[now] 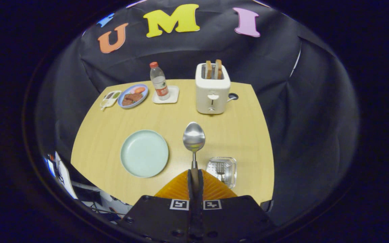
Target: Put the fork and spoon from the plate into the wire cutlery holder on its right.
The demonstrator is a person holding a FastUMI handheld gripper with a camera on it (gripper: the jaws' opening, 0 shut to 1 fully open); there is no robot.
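My gripper [195,175] is shut on the handle of a metal spoon [193,137], whose bowl sticks out ahead of the fingers, high above the table. A pale green plate [144,153] lies bare on the wooden table, to the left of the fingers. The wire cutlery holder [222,169] stands just right of the fingers, seen from above, with the fork [220,167] standing inside it, tines up.
A white toaster [212,89] with two slices of bread stands beyond the spoon. Farther left are a water bottle [159,81] on a white coaster, a blue plate of food [133,96] and a small sauce dish [110,99]. The table's near edge runs just below the holder.
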